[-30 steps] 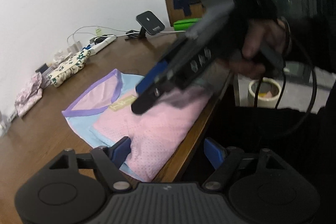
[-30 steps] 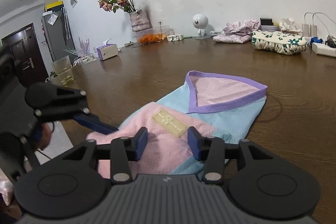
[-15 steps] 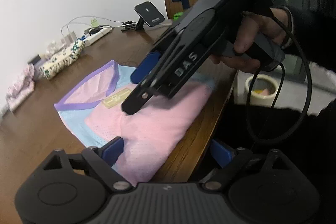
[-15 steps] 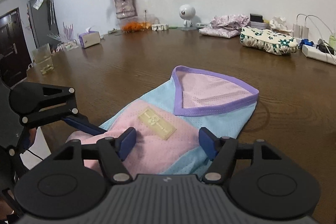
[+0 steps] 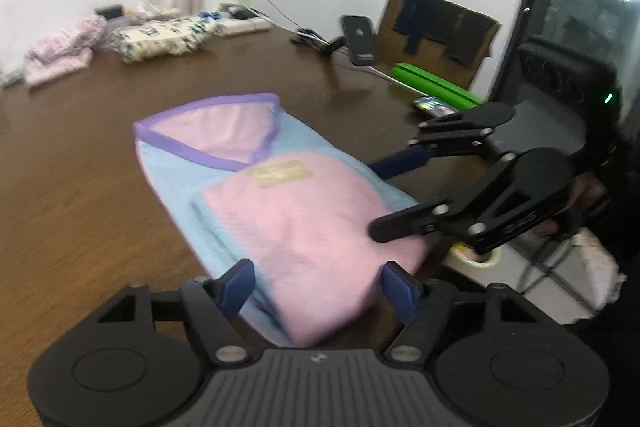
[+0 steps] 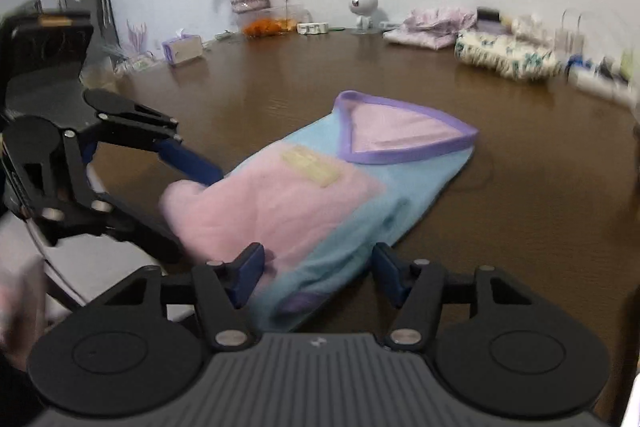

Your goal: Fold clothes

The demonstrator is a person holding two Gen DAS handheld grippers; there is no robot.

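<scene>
1. Both grippers are lined up at the near end of the shirt, and this looks like the setup for one more fold, near end toward the purple collar.
2. Left gripper: jaws apart and just been closing in, pink hem lying between the fingers, pads not pressing it as far as I can see.
3. Right gripper: released too, jaws just narrowing, the blue-and-pink edge between them, no pinch visible.
4. The shirt lies flat on the table, its pink end at the near edge.
5. Next move, I'd say: clamp both corners together, lift evenly and carry them toward the collar without skewing.
</scene>
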